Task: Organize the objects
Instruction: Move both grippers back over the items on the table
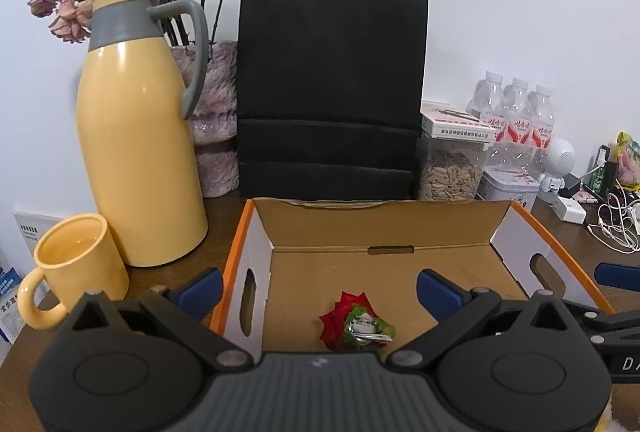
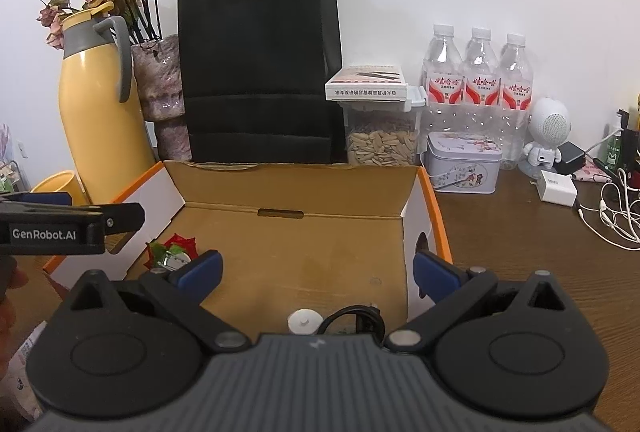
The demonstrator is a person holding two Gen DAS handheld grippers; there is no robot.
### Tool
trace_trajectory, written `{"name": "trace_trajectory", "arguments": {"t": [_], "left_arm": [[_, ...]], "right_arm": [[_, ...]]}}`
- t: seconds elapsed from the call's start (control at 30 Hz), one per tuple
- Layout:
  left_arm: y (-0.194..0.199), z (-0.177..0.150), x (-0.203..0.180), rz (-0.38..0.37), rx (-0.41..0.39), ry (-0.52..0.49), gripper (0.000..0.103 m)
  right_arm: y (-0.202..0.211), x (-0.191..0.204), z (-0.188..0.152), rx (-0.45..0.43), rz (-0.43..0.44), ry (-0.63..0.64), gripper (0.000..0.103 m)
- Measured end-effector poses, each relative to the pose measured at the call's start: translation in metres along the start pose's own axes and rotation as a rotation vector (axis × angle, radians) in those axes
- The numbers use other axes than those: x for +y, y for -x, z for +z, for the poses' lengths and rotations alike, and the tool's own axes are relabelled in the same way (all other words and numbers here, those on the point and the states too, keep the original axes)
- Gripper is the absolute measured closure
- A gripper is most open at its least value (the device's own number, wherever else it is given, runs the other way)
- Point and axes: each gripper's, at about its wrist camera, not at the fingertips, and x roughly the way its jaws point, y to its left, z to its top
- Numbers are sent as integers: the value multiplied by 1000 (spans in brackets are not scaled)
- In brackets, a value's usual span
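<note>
Left gripper (image 1: 320,286), right gripper (image 2: 318,272): my jaws gaped empty above the cardboard box (image 2: 434,200). Inside it: rose ornament (image 1: 354,324), white cap (image 2: 305,321), black cable (image 2: 356,318). Step judged: between items; next, fetching another.

Both cameras sit just behind their tongs and look forward and somewhat down across the worktop (image 1: 224,216) toward the far wall. The left view hangs close over the near left part of the open box (image 1: 384,264), with the jug (image 1: 136,136) near on its left. The right view hangs over the box's near right part. Both share the box, the black bag (image 2: 256,64), the jug and the bottles (image 2: 476,72); each catches the other's tongs at its edge.
</note>
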Motion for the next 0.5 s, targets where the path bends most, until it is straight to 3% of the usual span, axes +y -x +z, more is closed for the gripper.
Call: {"name": "trace_trajectory", "arguments": {"t": [0.5], "left_arm": [[52, -15, 4, -2, -24, 5, 0]], "right_arm": [[49, 6, -12, -44, 8, -2, 0]]}}
